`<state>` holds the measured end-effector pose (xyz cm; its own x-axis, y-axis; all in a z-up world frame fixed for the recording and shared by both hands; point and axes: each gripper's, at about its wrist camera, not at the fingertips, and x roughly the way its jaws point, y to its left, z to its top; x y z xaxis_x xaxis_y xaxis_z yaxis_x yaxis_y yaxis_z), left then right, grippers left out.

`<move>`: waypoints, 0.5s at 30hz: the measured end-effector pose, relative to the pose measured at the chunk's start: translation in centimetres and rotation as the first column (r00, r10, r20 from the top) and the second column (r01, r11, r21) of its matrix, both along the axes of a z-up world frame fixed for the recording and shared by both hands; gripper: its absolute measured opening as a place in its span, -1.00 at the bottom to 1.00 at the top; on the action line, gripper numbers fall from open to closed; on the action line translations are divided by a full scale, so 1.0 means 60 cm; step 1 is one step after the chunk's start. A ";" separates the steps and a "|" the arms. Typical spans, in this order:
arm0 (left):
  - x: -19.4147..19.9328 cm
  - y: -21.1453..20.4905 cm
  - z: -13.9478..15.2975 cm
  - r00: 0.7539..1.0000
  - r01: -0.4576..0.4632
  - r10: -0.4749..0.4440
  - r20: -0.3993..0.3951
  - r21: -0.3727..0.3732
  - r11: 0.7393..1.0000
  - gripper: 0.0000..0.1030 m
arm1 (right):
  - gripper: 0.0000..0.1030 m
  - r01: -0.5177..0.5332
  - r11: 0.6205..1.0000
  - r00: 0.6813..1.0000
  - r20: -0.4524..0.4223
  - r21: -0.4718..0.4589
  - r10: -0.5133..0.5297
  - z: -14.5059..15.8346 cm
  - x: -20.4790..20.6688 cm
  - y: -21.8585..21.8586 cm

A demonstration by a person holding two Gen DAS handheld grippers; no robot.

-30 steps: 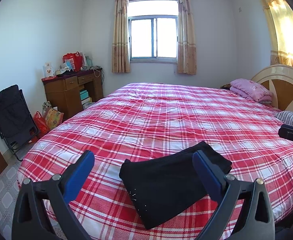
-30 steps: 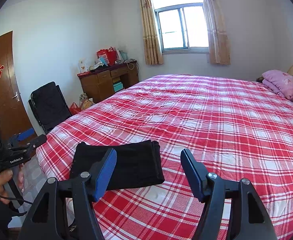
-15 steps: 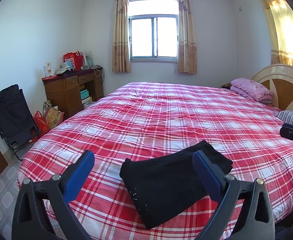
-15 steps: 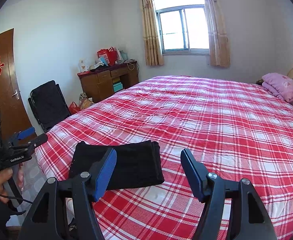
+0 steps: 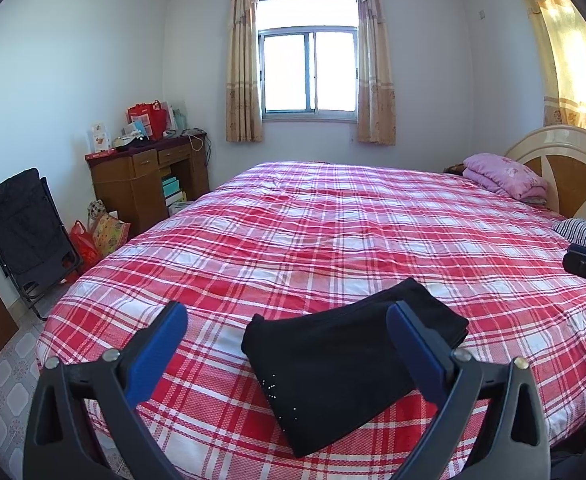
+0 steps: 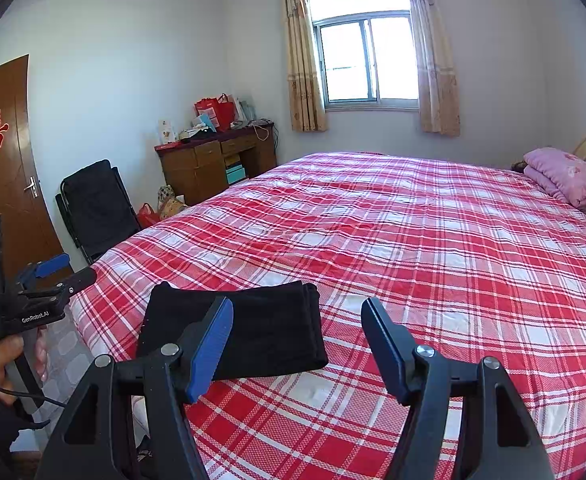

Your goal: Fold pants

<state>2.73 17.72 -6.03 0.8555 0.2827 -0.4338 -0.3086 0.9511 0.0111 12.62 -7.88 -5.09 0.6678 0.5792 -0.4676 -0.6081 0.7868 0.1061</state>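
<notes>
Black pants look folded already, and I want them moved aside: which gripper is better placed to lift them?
Probably left: the pants lie between the left gripper's open fingers, and off to the side of the right gripper.

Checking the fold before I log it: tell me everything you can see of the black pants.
The black pants lie folded into a compact, layered rectangle, flat on the red plaid bedspread near the bed's front edge. Soft dark knit-looking fabric, small sparkly studs near one corner, stacked edges visible on one side. Neither gripper touches them; both are open.
</notes>
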 end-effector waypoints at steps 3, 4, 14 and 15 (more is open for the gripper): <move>0.002 0.001 0.000 1.000 -0.006 0.006 0.001 -0.003 1.000 1.00 | 0.32 0.001 1.000 1.000 0.002 -0.002 -0.001 0.001 0.000 0.000; 0.002 0.003 -0.001 1.000 -0.004 0.004 0.002 -0.006 1.000 1.00 | 0.32 0.001 1.000 1.000 0.004 -0.004 -0.001 0.001 0.000 -0.001; 0.006 0.000 -0.006 1.000 -0.002 0.002 -0.005 -0.004 1.000 1.00 | 0.32 -0.002 1.000 1.000 0.011 -0.019 0.002 -0.002 -0.001 0.003; 0.006 0.001 -0.007 1.000 -0.001 0.001 -0.009 -0.003 1.000 1.00 | 0.32 -0.003 1.000 1.000 0.011 -0.020 0.003 -0.003 -0.002 0.003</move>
<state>3.11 17.77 -6.47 0.8515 0.2821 -0.4420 -0.3093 0.9509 0.0110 12.50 -7.73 -5.26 0.6713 0.5715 -0.4719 -0.6114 0.7869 0.0833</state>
